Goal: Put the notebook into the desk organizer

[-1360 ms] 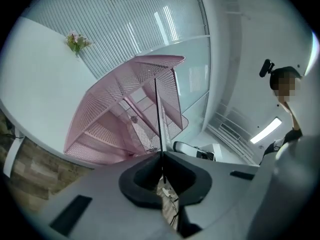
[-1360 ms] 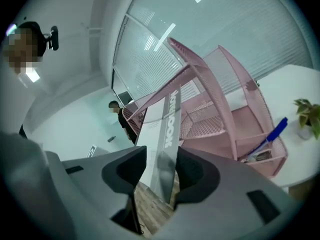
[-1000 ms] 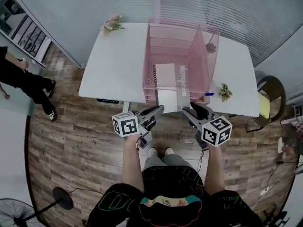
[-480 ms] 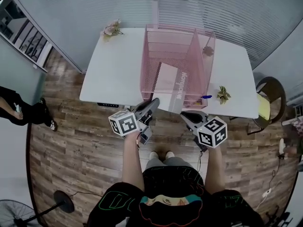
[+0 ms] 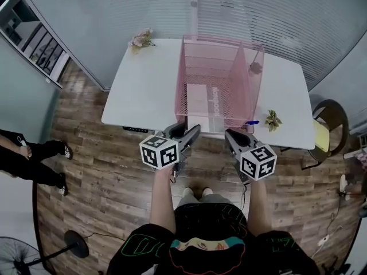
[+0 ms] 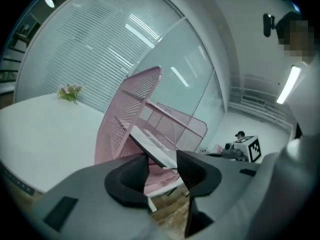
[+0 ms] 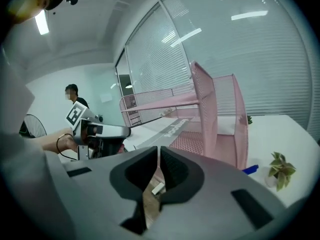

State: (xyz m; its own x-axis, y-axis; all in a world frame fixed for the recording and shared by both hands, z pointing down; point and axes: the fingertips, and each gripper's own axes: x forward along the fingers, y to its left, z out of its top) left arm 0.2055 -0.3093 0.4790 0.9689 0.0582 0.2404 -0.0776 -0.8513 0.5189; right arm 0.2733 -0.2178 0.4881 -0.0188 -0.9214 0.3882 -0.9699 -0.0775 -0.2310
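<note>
Since the moment before, the notebook (image 5: 205, 103) has gone from hanging tilted over the front edge to lying flat inside the desk organizer (image 5: 221, 50). The left gripper (image 5: 194, 132) has let it go.

From the head view, the one pink mesh organizer stands on the white table (image 5: 143, 90), just ahead of both grippers. It has a wide compartment and a narrow one to the right of a tall dividing wall. The single notebook lies in the wide compartment, ahead of the left gripper and a little to its right. The right gripper (image 5: 229, 135) is at the table's front edge, apart from the organizer. One blue pen (image 5: 253, 122) lies on the table just ahead of it, and one green plant (image 5: 273, 117) is further to its right. One bunch of dried flowers (image 5: 141, 39) lies far ahead of the left gripper, to its left.

From the left gripper view, the jaws of this gripper (image 6: 161, 164) are opening, about half apart. The notebook's near corner (image 6: 152, 144) shows beyond the gap, and the pads do not touch it.

From the right gripper view, the jaws of this gripper (image 7: 158, 156) are closing and are almost together, with nothing between them. The organizer (image 7: 225, 114) stands ahead, with the notebook (image 7: 170, 131) inside.
</note>
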